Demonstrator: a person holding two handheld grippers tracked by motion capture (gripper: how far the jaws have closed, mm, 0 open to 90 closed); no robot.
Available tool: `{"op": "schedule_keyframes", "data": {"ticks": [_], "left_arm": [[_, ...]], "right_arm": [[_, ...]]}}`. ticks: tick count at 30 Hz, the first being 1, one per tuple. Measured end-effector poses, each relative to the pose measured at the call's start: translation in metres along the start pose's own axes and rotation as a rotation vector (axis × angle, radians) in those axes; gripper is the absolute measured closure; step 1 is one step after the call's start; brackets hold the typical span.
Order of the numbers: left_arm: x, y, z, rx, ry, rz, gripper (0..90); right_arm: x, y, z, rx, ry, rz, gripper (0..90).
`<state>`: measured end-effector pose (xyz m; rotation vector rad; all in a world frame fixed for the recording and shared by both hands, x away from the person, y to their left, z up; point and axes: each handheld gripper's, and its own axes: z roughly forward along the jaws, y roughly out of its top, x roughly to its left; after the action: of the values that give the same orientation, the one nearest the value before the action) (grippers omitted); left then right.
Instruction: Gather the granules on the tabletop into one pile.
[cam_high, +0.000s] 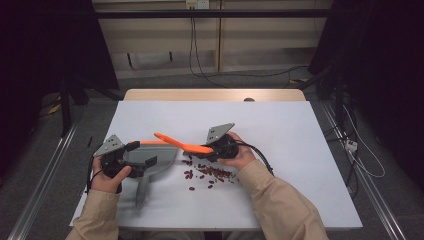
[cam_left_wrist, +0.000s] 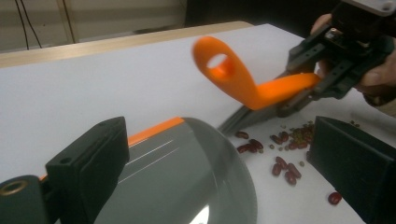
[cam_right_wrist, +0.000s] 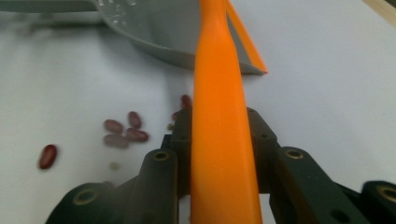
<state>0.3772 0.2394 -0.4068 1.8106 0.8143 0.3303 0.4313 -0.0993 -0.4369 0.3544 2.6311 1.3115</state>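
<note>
High view: we see the left gripper (cam_high: 131, 159) holding a grey dustpan (cam_high: 159, 159) flat on the white table (cam_high: 280, 125), its mouth toward the spilled red beans (cam_high: 210, 172). The right gripper (cam_high: 214, 149) clamps an orange brush handle (cam_high: 176, 142) that angles up and left over the pan. Beans lie scattered just right of the pan; we judge none swept in yet, so the sweeping is mostly left.

Left gripper view: jaws stand apart on either side of the dustpan (cam_left_wrist: 187, 177), apparently bracing its rear wall, though the contact is hard to make out. The looped orange handle end (cam_left_wrist: 224, 70) is blurred; dark bristles reach down to the beans (cam_left_wrist: 285, 156), with small greenish ones mixed in.

Right gripper view: jaws closed tight on the orange brush handle (cam_right_wrist: 219, 135); dustpan lip with orange edge (cam_right_wrist: 245, 44) ahead, beans (cam_right_wrist: 123, 130) beside.

Table surface is plain white, wood edge at the far side; grey floor, cables, dark curtains around.
</note>
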Motion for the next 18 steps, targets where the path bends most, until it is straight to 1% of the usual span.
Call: {"op": "schedule_keyframes", "data": {"ticks": [1, 3, 4, 7, 11, 12, 15, 16, 17, 18], "left_arm": [[0.001, 0.000, 0.000, 0.001, 0.000, 0.001, 5.2], [0.001, 0.000, 0.000, -0.003, 0.002, -0.003, 5.2], [0.001, 0.000, -0.001, -0.002, 0.003, -0.002, 5.3], [0.000, 0.000, -0.001, 0.000, 0.001, 0.002, 5.2], [0.000, 0.000, 0.000, 0.003, 0.003, 0.003, 5.3], [0.000, 0.000, 0.000, 0.001, 0.001, 0.001, 5.3], [0.000, 0.000, 0.000, 0.000, 0.002, 0.001, 5.3], [0.000, 0.000, 0.000, 0.000, 0.002, 0.001, 5.2], [0.000, 0.000, 0.000, 0.000, 0.002, 0.001, 5.2], [0.000, 0.000, 0.000, 0.000, 0.003, 0.002, 5.3]], "right_arm": [[0.003, 0.000, -0.001, -0.002, 0.017, -0.002, 70.8], [0.008, -0.001, -0.003, 0.001, 0.026, -0.015, 70.8], [0.011, -0.002, -0.005, -0.002, 0.039, -0.020, 70.7], [0.018, -0.005, -0.008, -0.016, 0.061, -0.019, 70.7], [0.024, -0.007, -0.013, -0.014, 0.065, -0.026, 70.7], [0.025, -0.008, -0.014, -0.018, 0.079, -0.024, 70.8], [0.030, -0.010, -0.016, -0.020, 0.082, -0.035, 70.7], [0.031, -0.010, -0.017, -0.017, 0.071, -0.030, 70.8], [0.030, -0.010, -0.018, -0.020, 0.085, -0.026, 70.8], [0.031, -0.010, -0.018, -0.019, 0.082, -0.024, 70.8]]}}
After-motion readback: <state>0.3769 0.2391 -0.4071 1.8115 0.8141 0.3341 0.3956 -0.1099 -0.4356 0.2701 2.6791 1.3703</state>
